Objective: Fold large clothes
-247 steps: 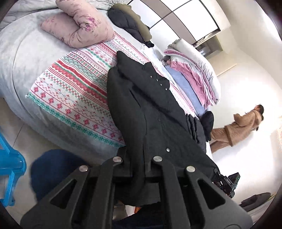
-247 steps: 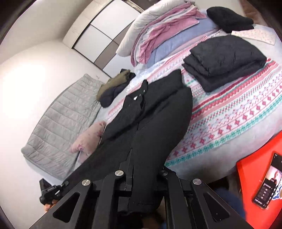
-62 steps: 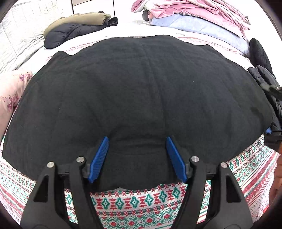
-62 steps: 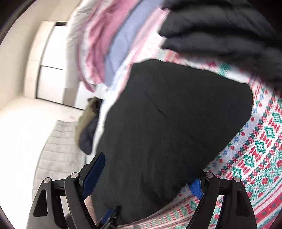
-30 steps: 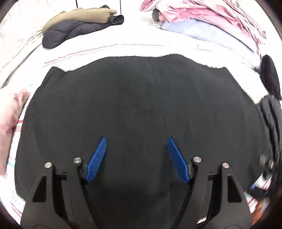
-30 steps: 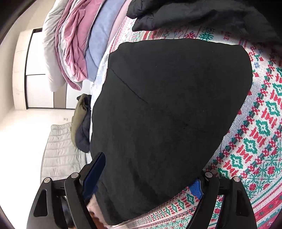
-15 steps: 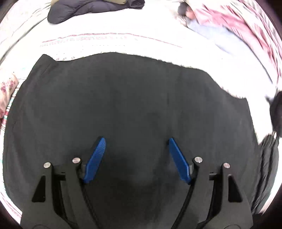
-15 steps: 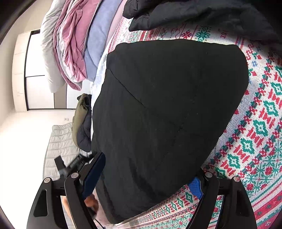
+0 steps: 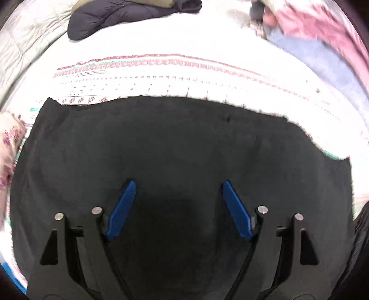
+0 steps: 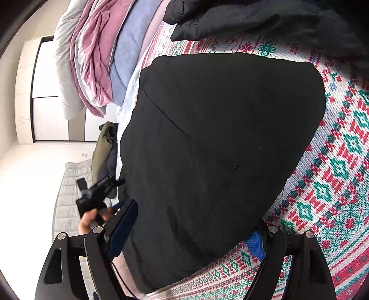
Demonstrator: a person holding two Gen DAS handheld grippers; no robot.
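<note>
Both sets of my fingers, left (image 9: 177, 210) and right (image 10: 188, 228), stand spread and empty over the black coat (image 10: 219, 138) on the bed (image 10: 341, 175), so I should pinch one edge squarely before folding.

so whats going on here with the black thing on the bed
A person is folding a large black garment on a patterned blanket, with a claw in each hand. The garment lies folded into a compact flat shape. The left claw is over it with jaws open, having just opened a little wider, gripping nothing. The right claw is open too, straddling the garment's near corner. Another folded dark garment lies beyond it.
</note>
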